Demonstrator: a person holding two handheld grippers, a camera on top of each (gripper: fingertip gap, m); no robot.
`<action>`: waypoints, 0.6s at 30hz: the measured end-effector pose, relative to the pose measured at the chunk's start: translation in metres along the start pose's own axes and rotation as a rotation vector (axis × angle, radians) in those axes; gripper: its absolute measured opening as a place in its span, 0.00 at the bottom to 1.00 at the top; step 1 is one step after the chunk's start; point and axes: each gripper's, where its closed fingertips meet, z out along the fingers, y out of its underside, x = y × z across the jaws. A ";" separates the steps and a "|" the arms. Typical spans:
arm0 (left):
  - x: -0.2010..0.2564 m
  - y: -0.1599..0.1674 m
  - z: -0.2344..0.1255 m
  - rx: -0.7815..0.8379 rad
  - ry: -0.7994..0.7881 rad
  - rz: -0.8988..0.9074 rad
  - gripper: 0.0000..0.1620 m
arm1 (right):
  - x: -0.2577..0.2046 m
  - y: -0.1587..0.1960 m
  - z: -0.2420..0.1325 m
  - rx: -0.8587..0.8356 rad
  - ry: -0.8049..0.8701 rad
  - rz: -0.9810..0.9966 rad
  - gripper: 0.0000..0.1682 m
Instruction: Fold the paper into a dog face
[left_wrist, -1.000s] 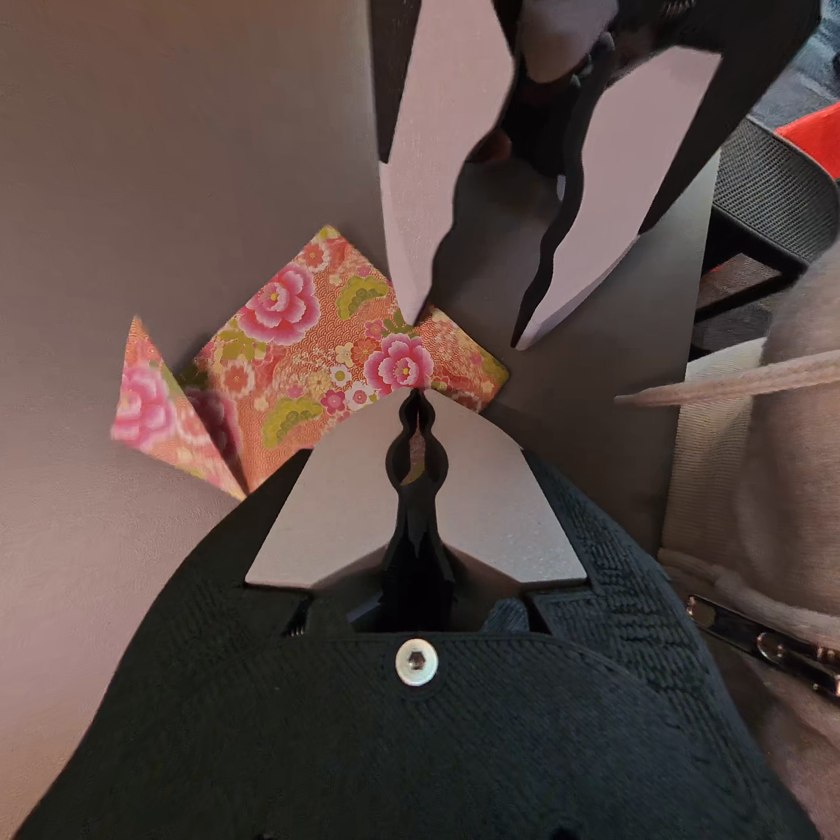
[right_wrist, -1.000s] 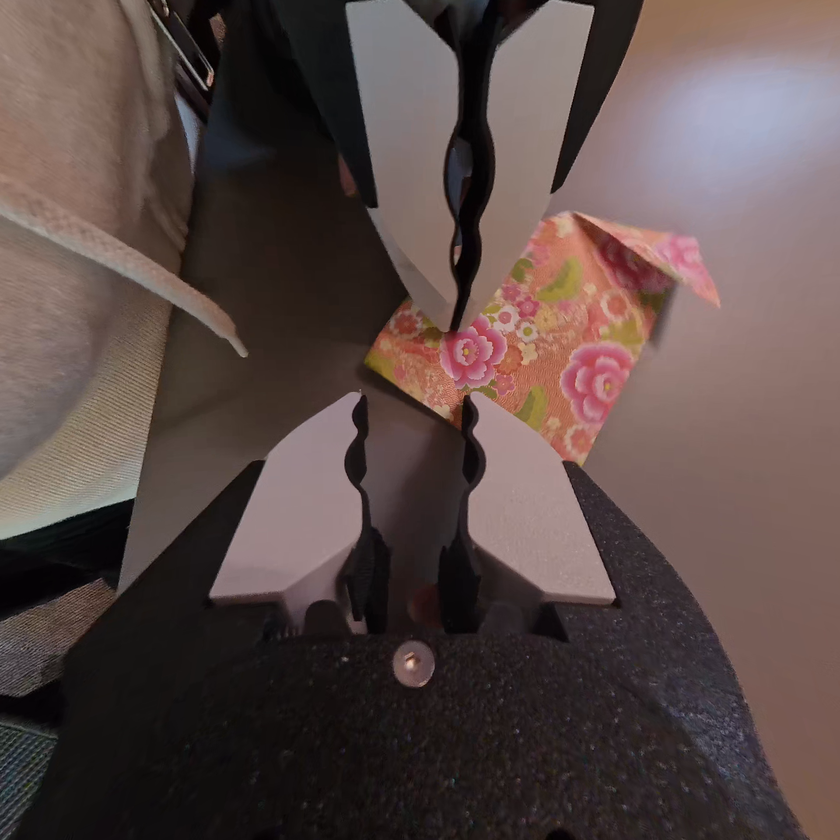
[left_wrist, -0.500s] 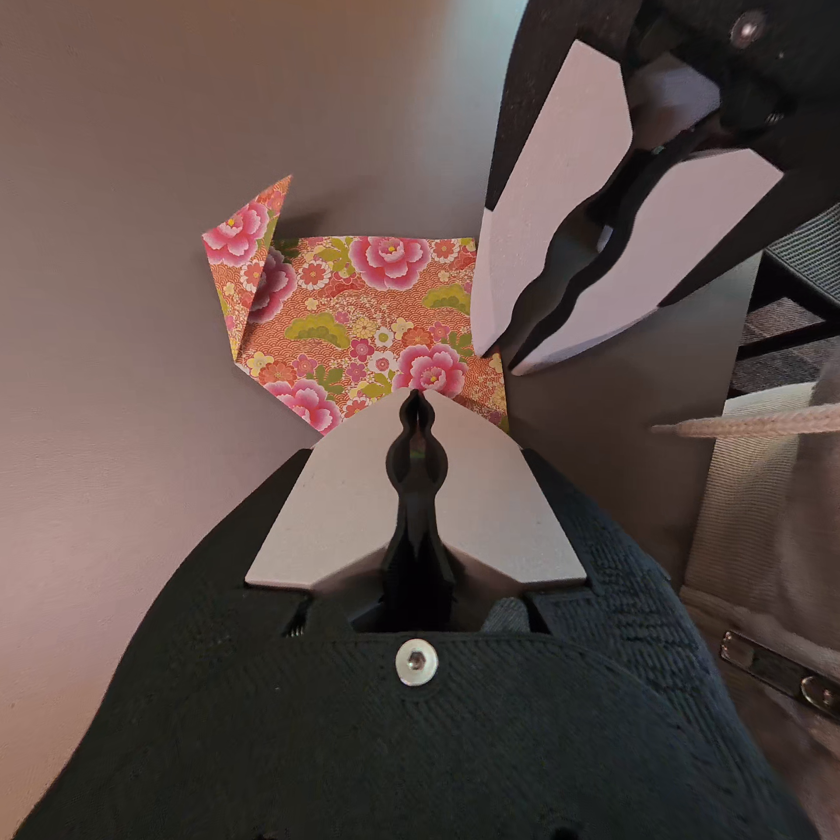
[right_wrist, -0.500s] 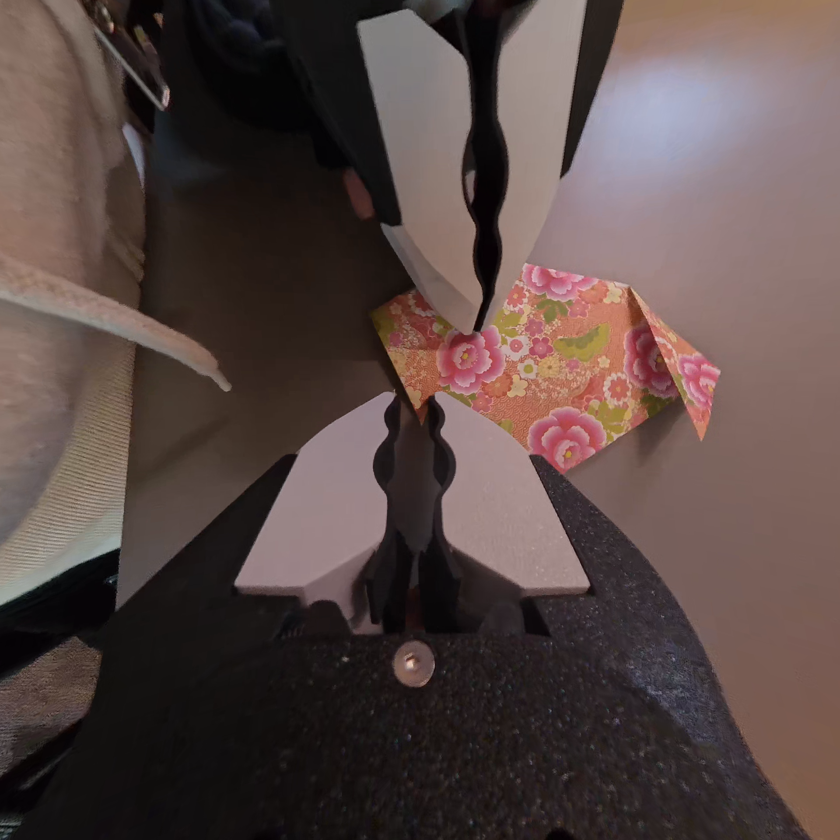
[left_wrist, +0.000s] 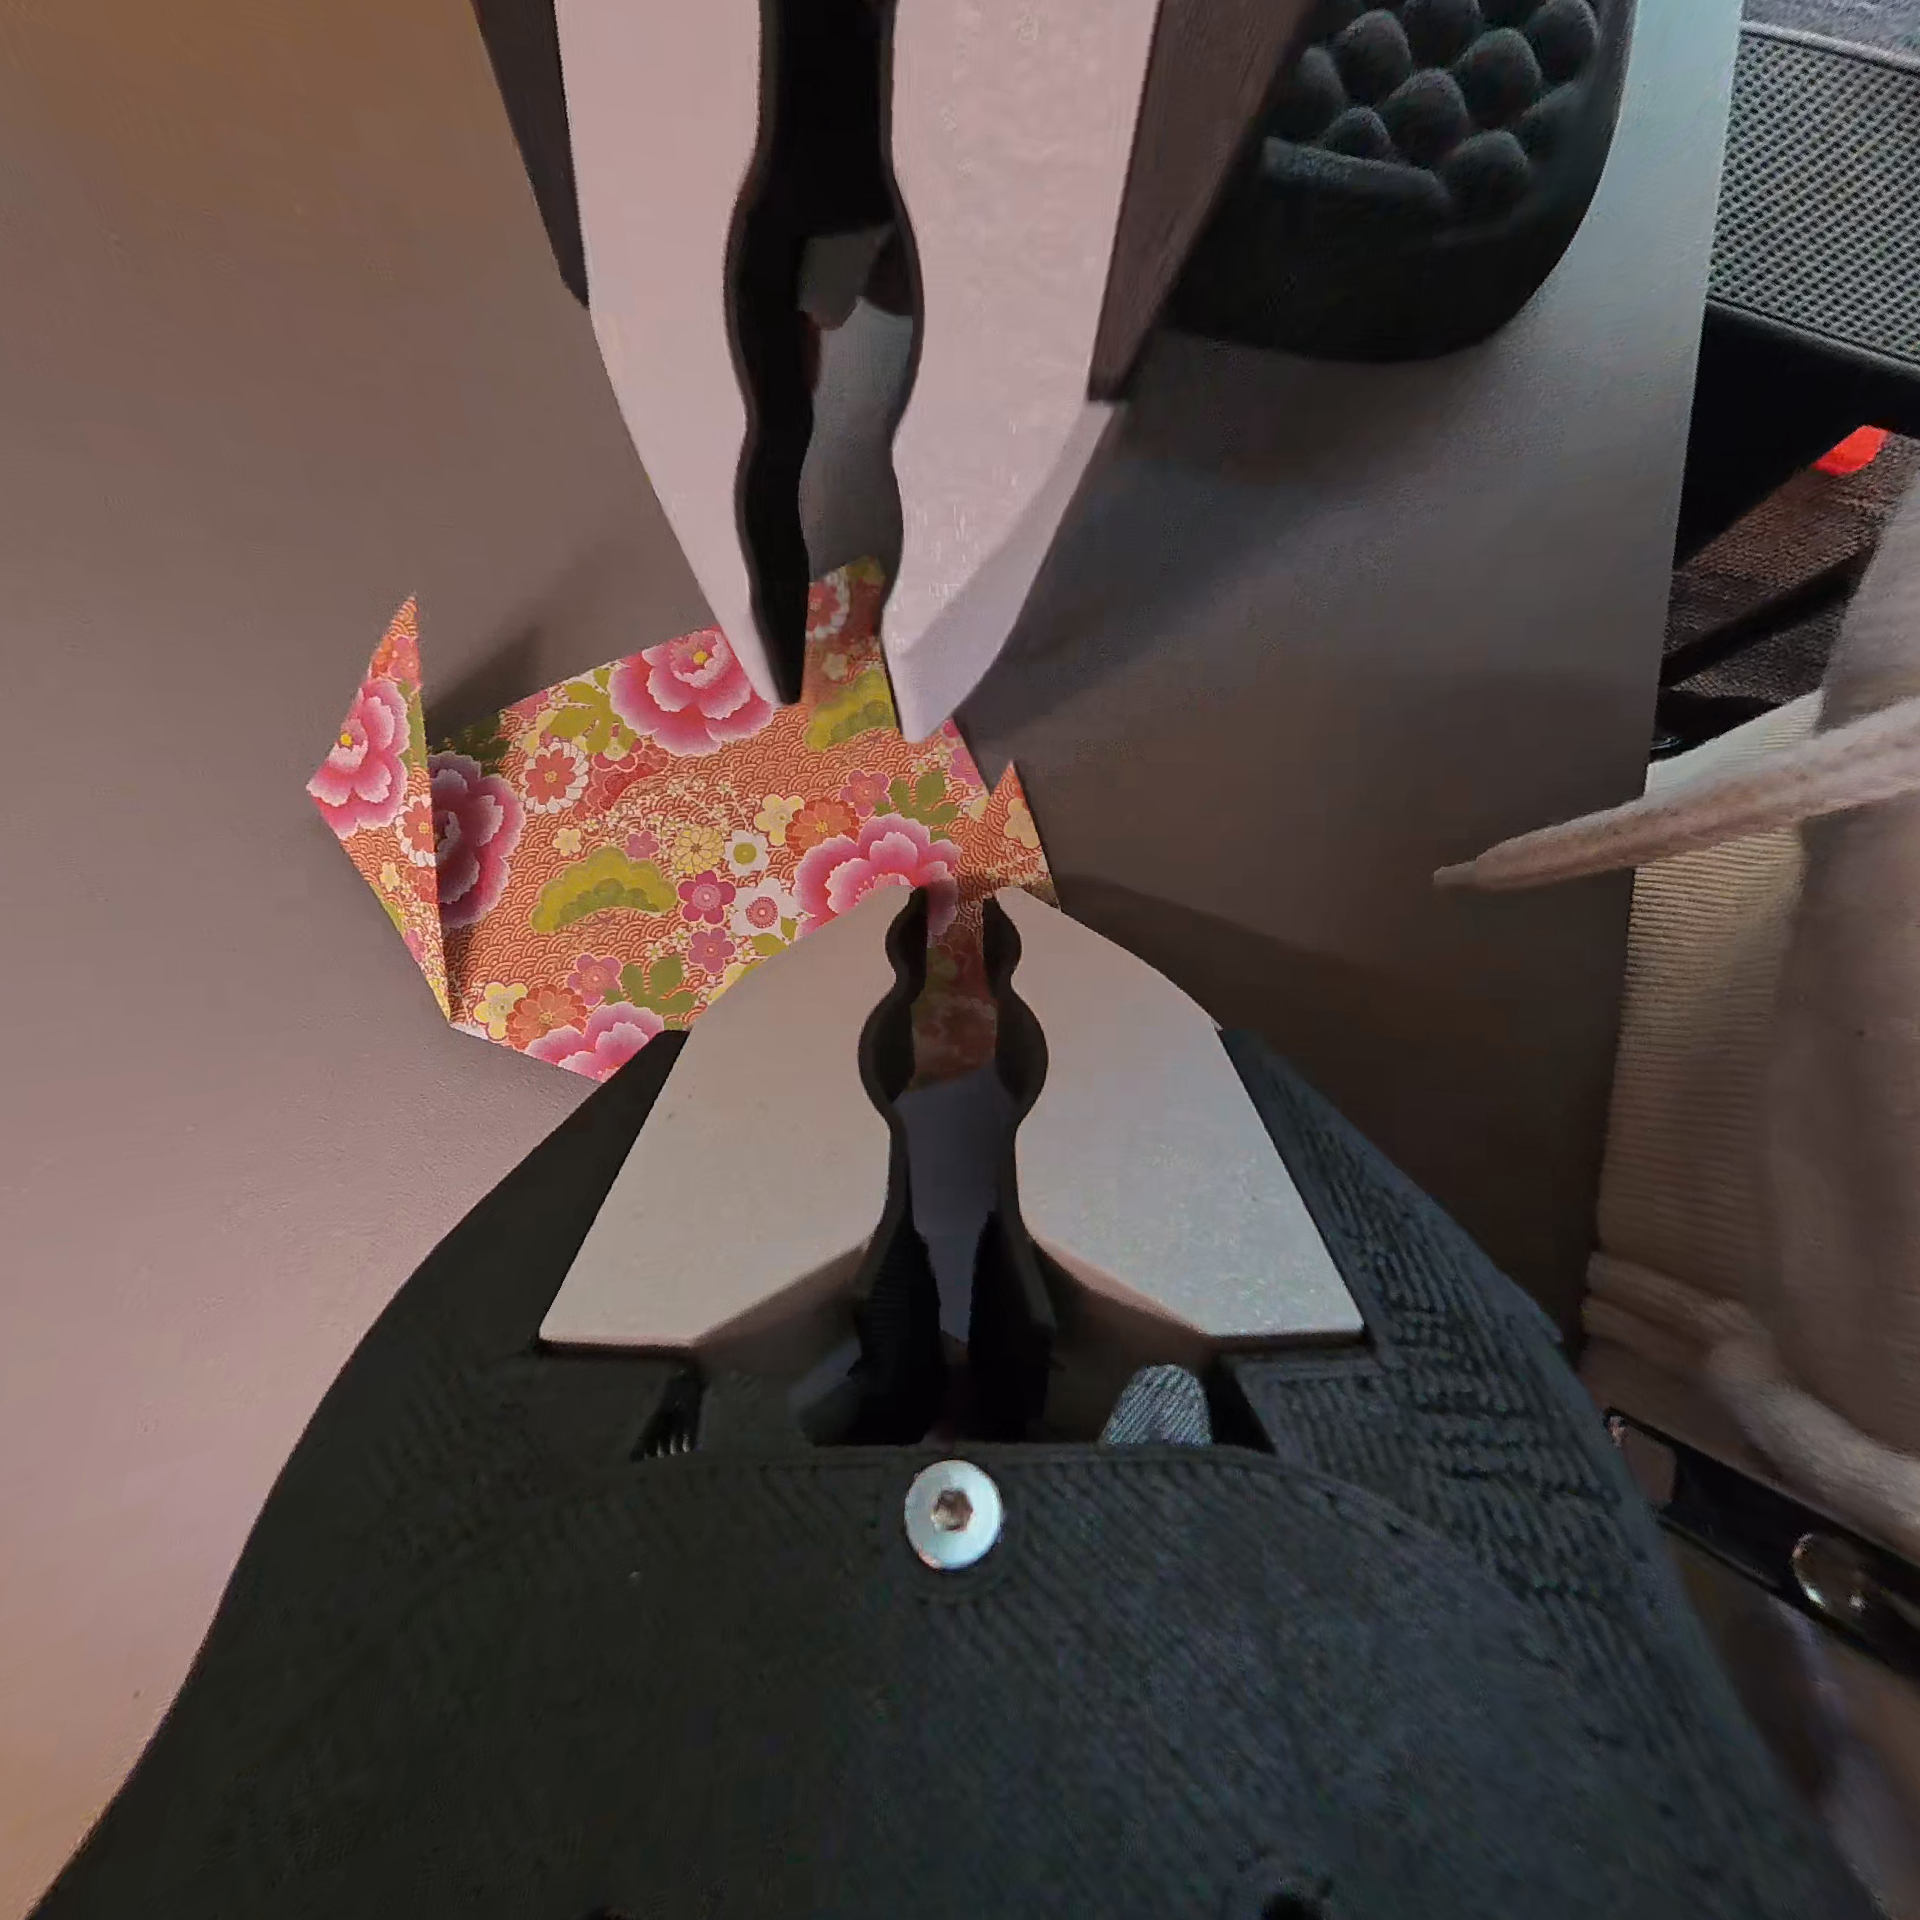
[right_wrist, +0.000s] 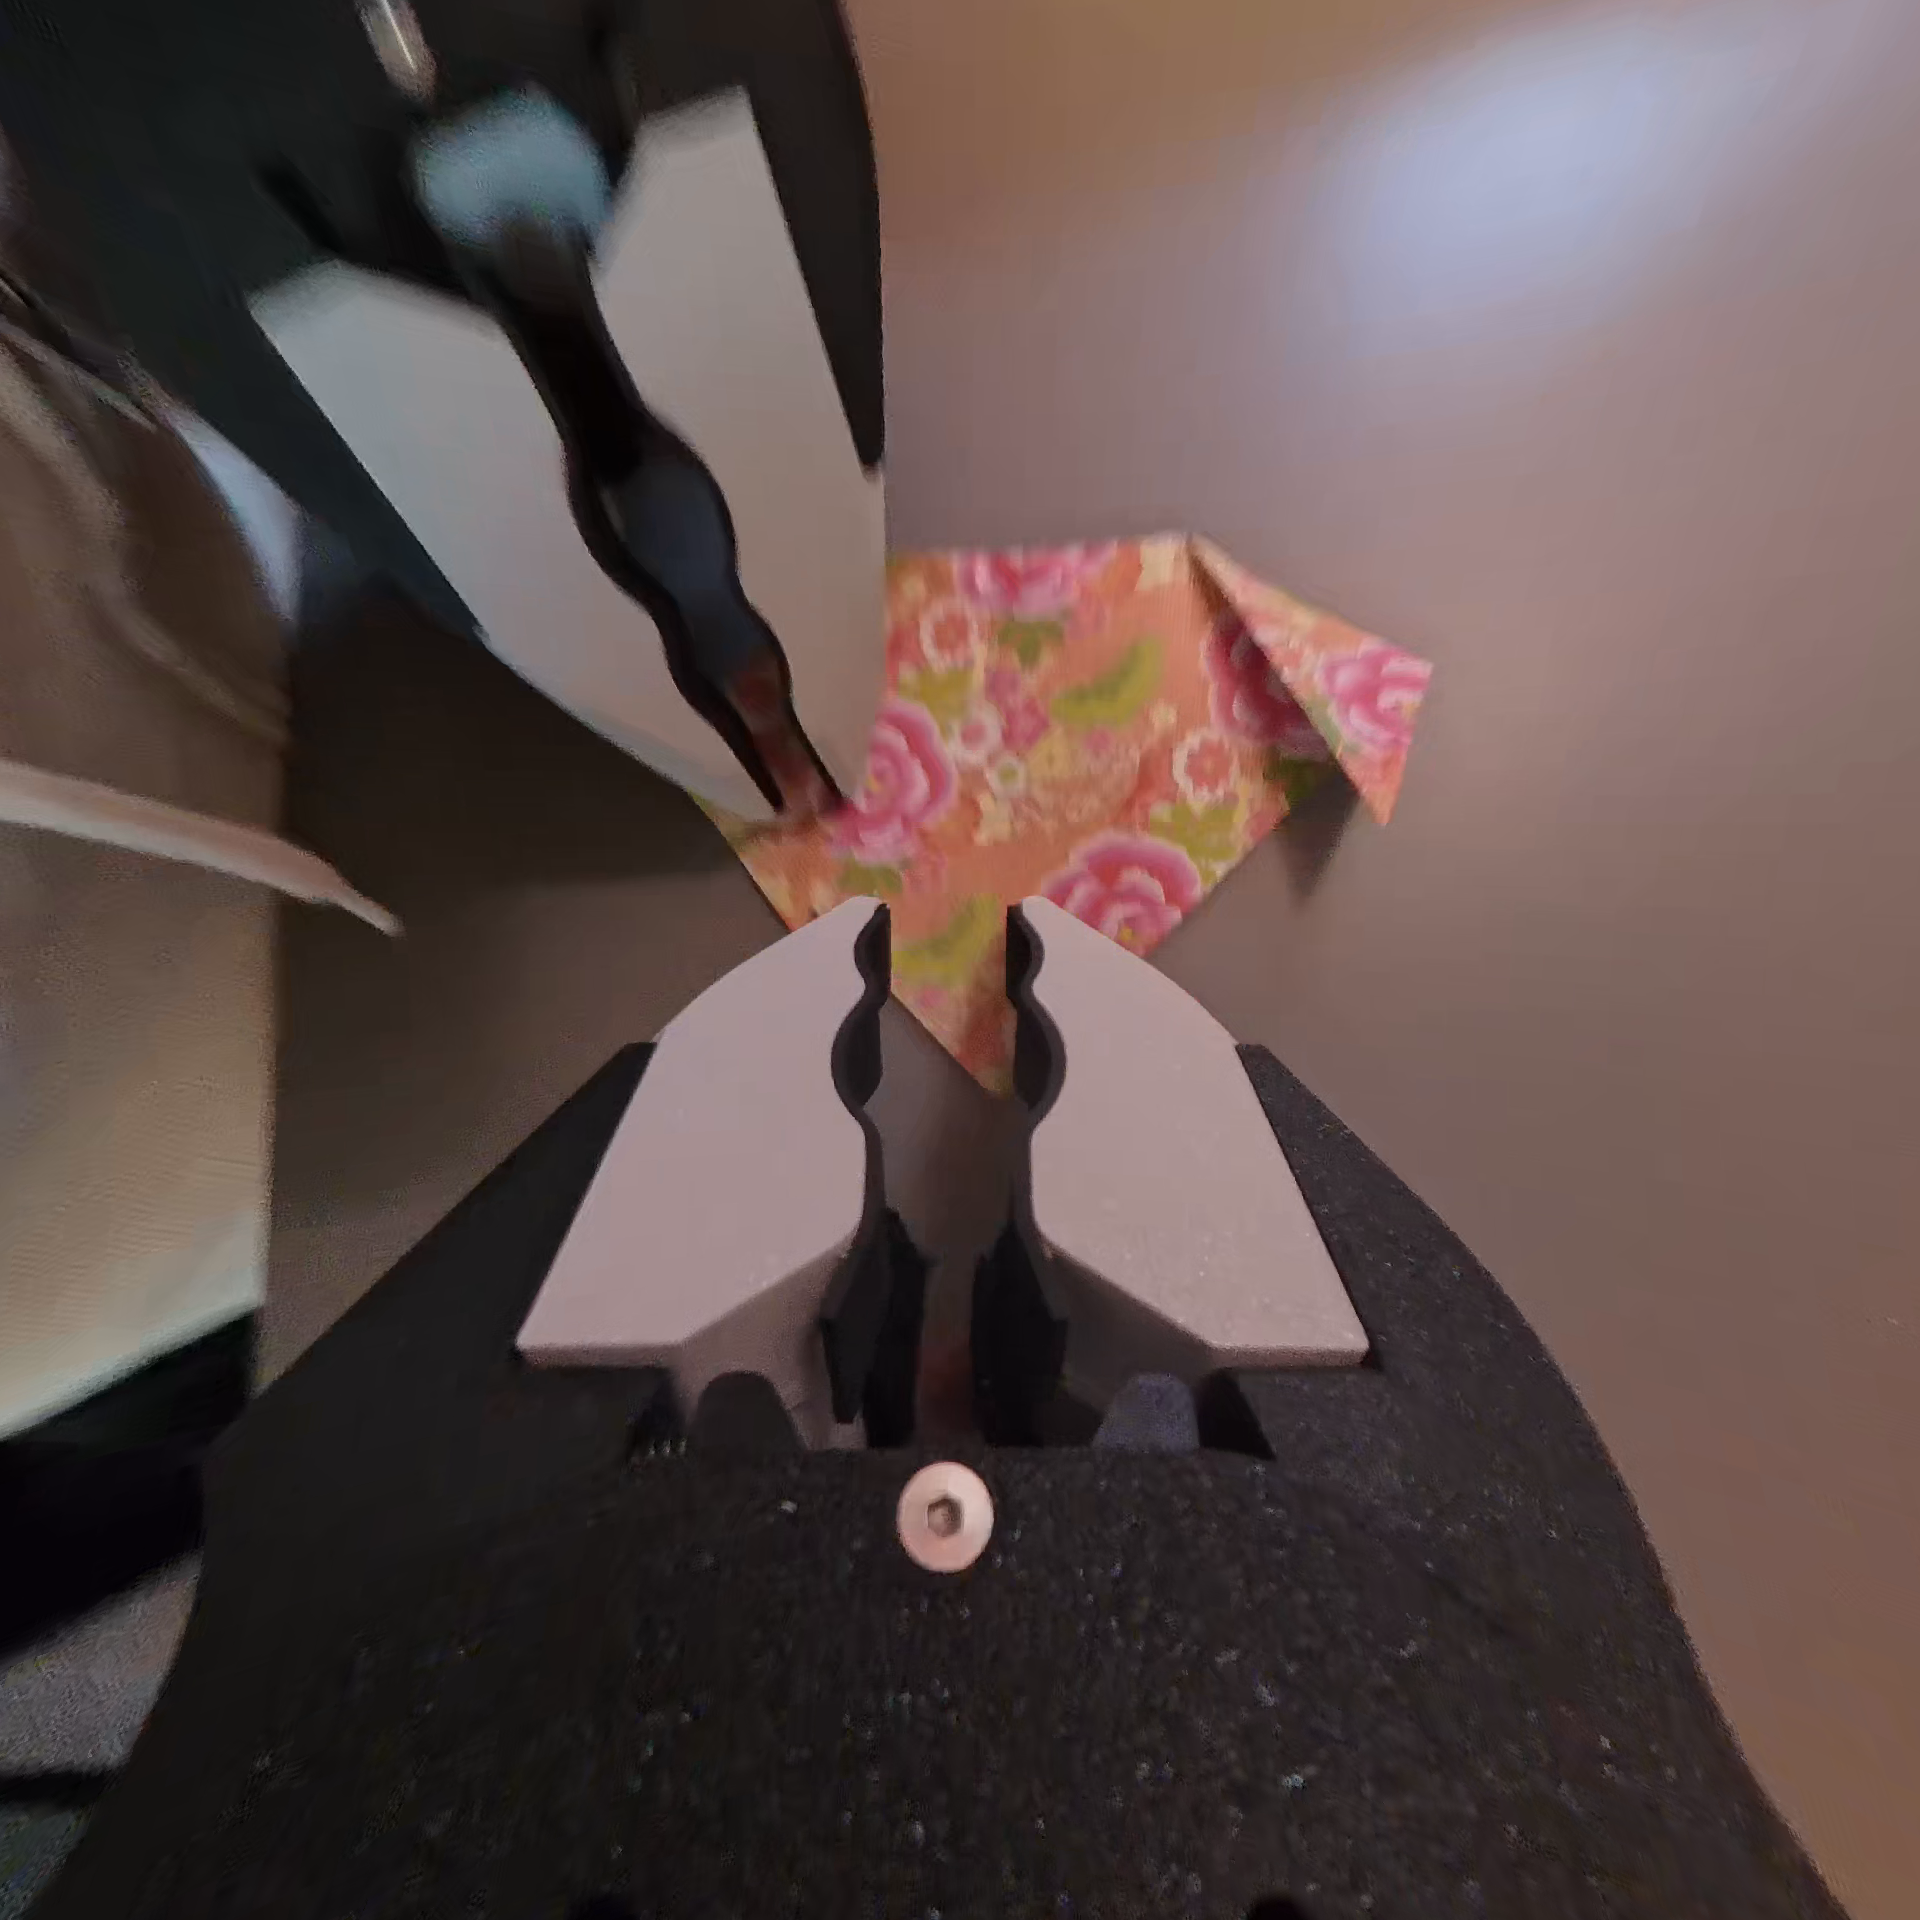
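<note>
The floral paper (left_wrist: 665, 862) is lying flat on the smooth grey table (left_wrist: 208, 416), close to the table's edge beside the person's pale garment (left_wrist: 1766, 1039); open tabletop is stretching away on the far side. One corner flap is standing up from the sheet. The left gripper (left_wrist: 951, 909) is sitting with its jaws slightly apart, a paper corner lying between them. The right gripper (right_wrist: 945, 920) is holding its jaws apart over the sheet's near point, clamping nothing. The fingers are matte grey with wavy black inner edges, mounted in rough black printed bodies.
</note>
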 end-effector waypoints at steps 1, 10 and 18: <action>0.001 0.001 -0.001 -0.003 0.007 0.000 0.06 | 0.003 0.002 0.001 -0.023 0.035 -0.056 0.11; 0.003 0.005 -0.004 -0.014 0.074 0.007 0.05 | 0.008 0.004 0.001 -0.016 0.063 -0.194 0.13; 0.003 0.007 -0.007 -0.030 0.146 0.016 0.03 | 0.008 0.004 0.001 -0.008 0.049 -0.204 0.13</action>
